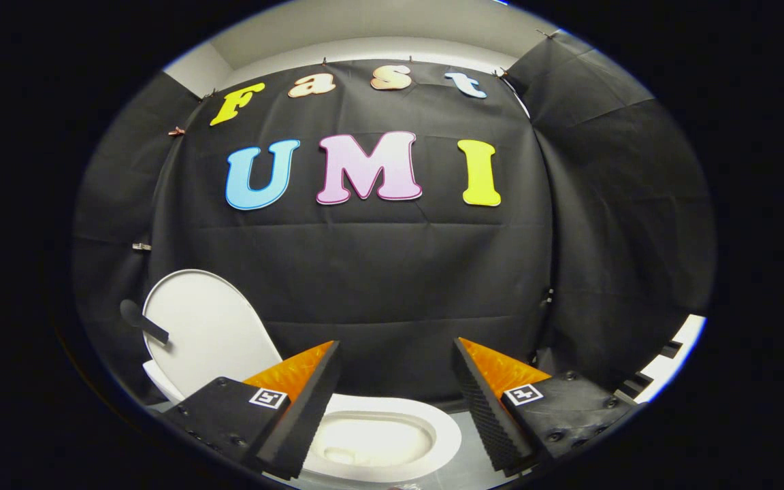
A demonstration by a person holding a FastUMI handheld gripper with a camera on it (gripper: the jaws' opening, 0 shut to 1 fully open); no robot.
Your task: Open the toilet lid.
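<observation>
A small white toilet sits low in the gripper view, below and between my fingers. Its lid (205,330) stands raised, tilted back to the left, with a black handle (143,321) sticking out of its left side. The bowl and seat ring (443,435) lie uncovered, with the bowl's inside visible. My gripper (395,354) hangs above the bowl, its two black fingers with orange backs spread wide apart, with nothing between them. The left finger (300,408) overlaps the lid's lower right part in the view.
Black cloth walls close the booth behind and on both sides of the toilet. A white edge with dark marks (667,357) shows at the lower right, beyond the right finger. The toilet stands on a grey surface (470,469).
</observation>
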